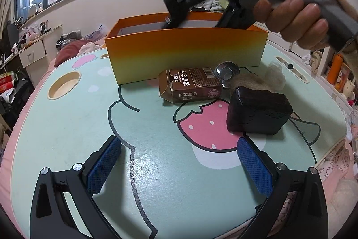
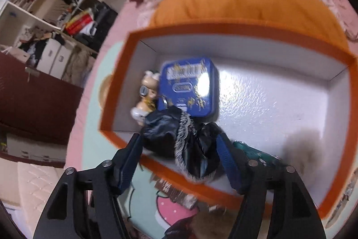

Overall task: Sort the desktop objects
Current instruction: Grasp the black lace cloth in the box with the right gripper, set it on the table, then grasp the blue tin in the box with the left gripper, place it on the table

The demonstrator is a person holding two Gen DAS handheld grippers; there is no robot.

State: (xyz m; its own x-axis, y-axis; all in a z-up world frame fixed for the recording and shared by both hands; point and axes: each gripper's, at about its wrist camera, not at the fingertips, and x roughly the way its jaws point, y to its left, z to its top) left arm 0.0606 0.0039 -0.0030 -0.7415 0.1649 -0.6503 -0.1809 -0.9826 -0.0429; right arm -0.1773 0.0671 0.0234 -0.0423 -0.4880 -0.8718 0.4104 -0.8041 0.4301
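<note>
Hovering over the orange box [image 2: 226,29], the right tongs [image 2: 179,149] are closed partway on a black fringed cloth bundle [image 2: 185,145], held above the near wall. Inside, a blue tin [image 2: 189,86] and a small figurine [image 2: 145,95] are already placed. If released too early, the bundle could catch on the rim and spill outside. The left tongs [image 1: 179,162] are spread wide and empty above the tabletop [image 1: 67,127], where a brown carton [image 1: 190,87], a metal cap [image 1: 226,71] and a dark block [image 1: 257,113] remain unsorted.
</note>
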